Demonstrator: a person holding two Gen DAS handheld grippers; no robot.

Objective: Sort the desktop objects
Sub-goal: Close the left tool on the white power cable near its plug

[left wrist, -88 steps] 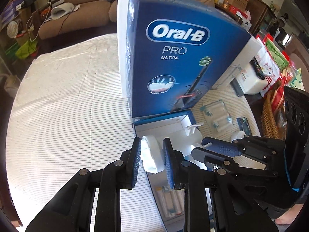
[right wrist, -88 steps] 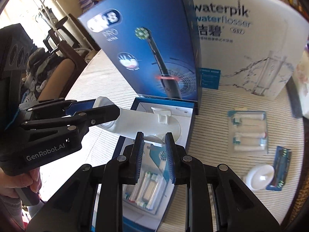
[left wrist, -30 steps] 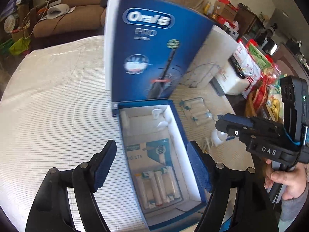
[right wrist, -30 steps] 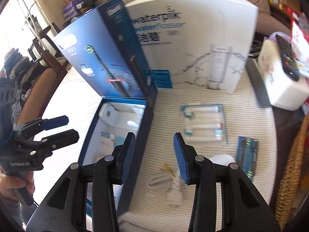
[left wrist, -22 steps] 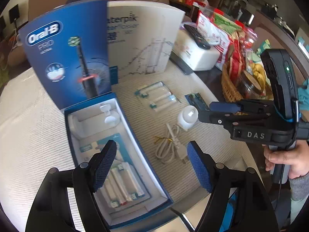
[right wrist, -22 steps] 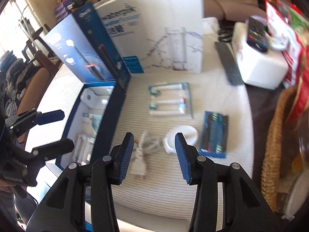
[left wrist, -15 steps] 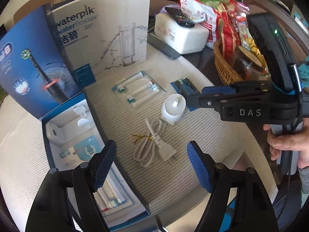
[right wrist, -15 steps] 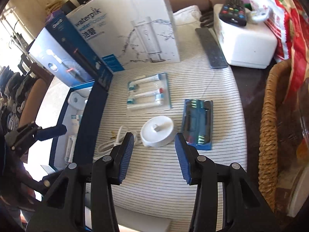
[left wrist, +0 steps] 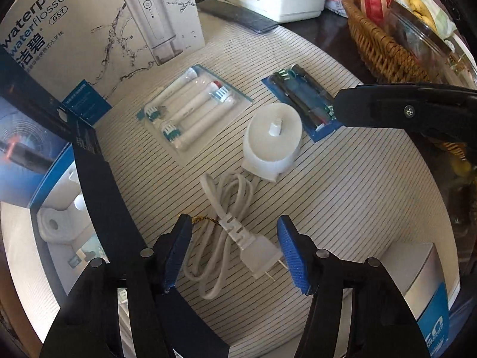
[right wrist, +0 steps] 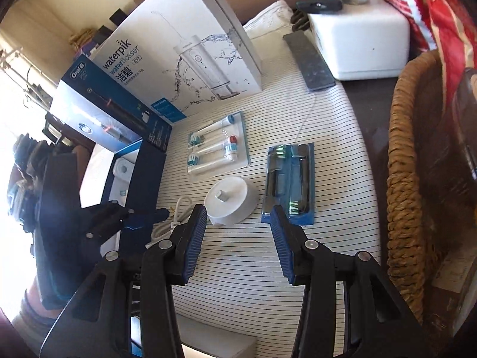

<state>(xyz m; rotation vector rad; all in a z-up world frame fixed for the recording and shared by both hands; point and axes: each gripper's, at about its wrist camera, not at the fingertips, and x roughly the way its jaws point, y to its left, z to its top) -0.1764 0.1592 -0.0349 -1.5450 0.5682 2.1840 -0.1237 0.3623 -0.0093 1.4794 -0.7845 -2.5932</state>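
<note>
My left gripper (left wrist: 234, 253) is open and empty, its fingers on either side of the coiled white cable with plug (left wrist: 229, 238) on the striped cloth. My right gripper (right wrist: 238, 238) is open and empty just in front of the white round charger base (right wrist: 231, 200), which also shows in the left wrist view (left wrist: 272, 140). A pack of white brush heads (left wrist: 190, 110) and a blue pack of black brush heads (left wrist: 301, 101) lie behind the base. The open Oral-B box (left wrist: 59, 223) sits at the left with a white holder in it.
A Waterpik box (right wrist: 184, 59) stands at the back. A white box (right wrist: 360, 44) with a remote on it and a dark flat remote (right wrist: 308, 62) lie at the back right. A wicker basket (right wrist: 408, 164) stands at the right edge.
Both grippers swung right from the Oral-B box and came down toward the cable and charger base. The left gripper let go of the white handle earlier and is open.
</note>
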